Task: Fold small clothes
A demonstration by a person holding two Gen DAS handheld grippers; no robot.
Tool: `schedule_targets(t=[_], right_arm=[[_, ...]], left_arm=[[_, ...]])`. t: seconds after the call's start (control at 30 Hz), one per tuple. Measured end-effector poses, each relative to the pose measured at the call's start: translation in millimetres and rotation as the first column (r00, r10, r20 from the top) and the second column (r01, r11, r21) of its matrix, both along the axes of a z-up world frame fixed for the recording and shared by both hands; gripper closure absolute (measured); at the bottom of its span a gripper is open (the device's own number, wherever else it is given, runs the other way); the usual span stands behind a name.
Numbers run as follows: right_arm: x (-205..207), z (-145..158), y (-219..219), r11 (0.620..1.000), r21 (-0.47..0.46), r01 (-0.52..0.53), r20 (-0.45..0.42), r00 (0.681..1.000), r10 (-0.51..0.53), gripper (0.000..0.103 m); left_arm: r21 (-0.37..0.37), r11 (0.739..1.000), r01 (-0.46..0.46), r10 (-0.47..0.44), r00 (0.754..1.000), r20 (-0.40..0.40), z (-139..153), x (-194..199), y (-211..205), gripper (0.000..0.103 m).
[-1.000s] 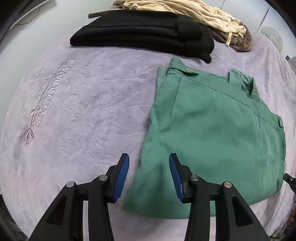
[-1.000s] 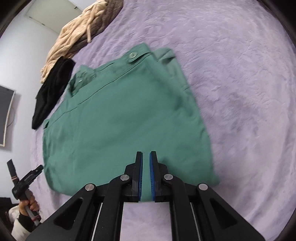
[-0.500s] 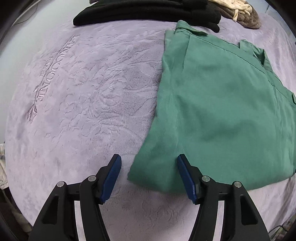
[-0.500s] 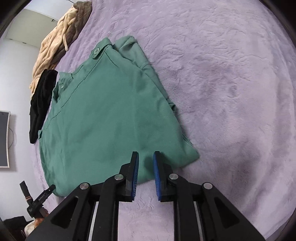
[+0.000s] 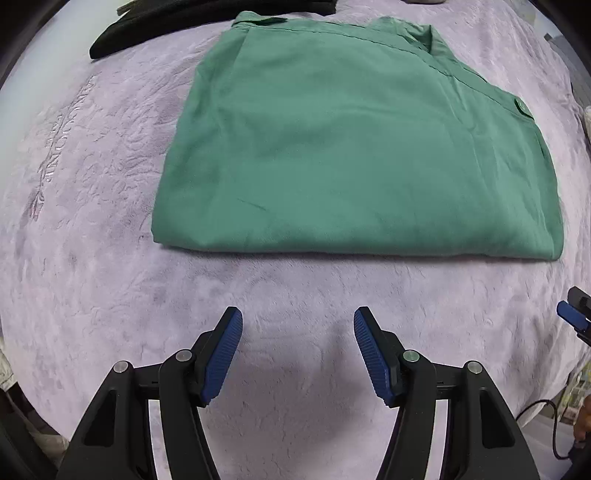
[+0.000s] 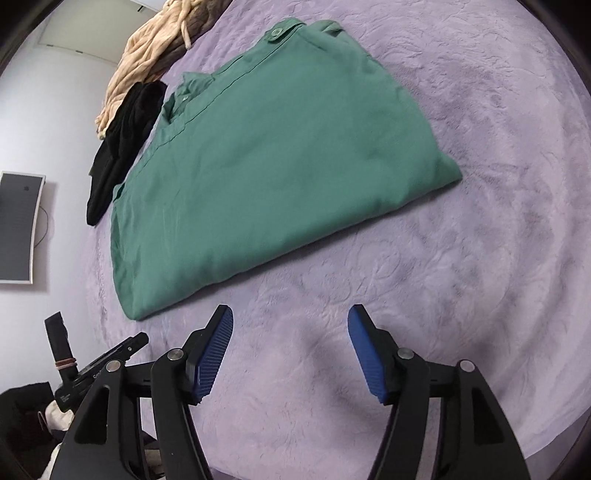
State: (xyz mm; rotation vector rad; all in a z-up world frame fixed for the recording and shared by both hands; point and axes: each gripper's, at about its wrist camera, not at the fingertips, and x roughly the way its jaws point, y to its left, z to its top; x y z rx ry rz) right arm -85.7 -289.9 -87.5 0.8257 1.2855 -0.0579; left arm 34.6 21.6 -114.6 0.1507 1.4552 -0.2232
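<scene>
A pair of green shorts (image 5: 351, 147) lies folded flat on the purple blanket (image 5: 92, 277); it also shows in the right wrist view (image 6: 273, 155). My left gripper (image 5: 297, 350) is open and empty, hovering over bare blanket just short of the shorts' near folded edge. My right gripper (image 6: 290, 349) is open and empty too, over bare blanket near the shorts' near edge. The tip of the right gripper (image 5: 572, 314) shows at the far right of the left wrist view.
A folded black garment (image 5: 184, 18) lies beyond the shorts, seen also in the right wrist view (image 6: 122, 144). A beige and brown pile of clothes (image 6: 155, 48) lies behind it. A dark screen (image 6: 18, 225) hangs on the wall at left.
Both grippers have pulled back off the green shorts toward me and opened wide. The shorts now lie free on the blanket.
</scene>
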Motion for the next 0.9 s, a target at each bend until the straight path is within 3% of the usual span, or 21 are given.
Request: schedule_targets(t=[0.2,0.3,0.5,0.63,0.77,0.8,0.9], right_arm=[[-7.2,4.4,23.6,0.999,0.010,-0.038,0.000,0.999,0.038,0.026],[-9.8,6.4,28.8,0.999,0.010,-0.039,0.002,0.999,0.039,0.025],[-9.5,13.3,35.6,0.999,-0.002,-0.047,0.010,0.999,0.047,0.022],[-7.0,20.4,41.9,0.998,-0.017,-0.061,0.033,0.998,0.061,0.020],[-3.4,29.6,53.0,0.994,-0.059,-0.091,0.065,0.993,0.094,0.013],[-1.8,32.0,57.0,0.991,-0.078,-0.106,0.066,0.992,0.112,0.001],[2.0,36.7,69.1,0.985,-0.092,-0.149,0.080,0.984,0.157,0.000]], left_arm=[[-0.021,1.000,0.019,-0.019,1.000,-0.015,3.6,-33.9,-14.8,0.039],[-0.040,0.999,0.002,-0.003,1.000,-0.014,7.3,-45.2,-11.8,0.000],[-0.046,0.999,0.002,-0.002,1.000,0.008,22.2,-61.7,2.2,0.000],[-0.036,0.999,0.000,0.001,1.000,0.021,29.6,-50.1,10.2,0.000],[0.034,0.999,-0.022,0.021,0.998,0.055,35.0,-34.5,10.5,0.000],[0.042,0.999,-0.032,0.030,0.998,0.053,34.2,-32.9,12.3,0.000],[0.042,0.998,-0.044,0.042,0.998,0.042,29.7,-29.3,14.6,0.000]])
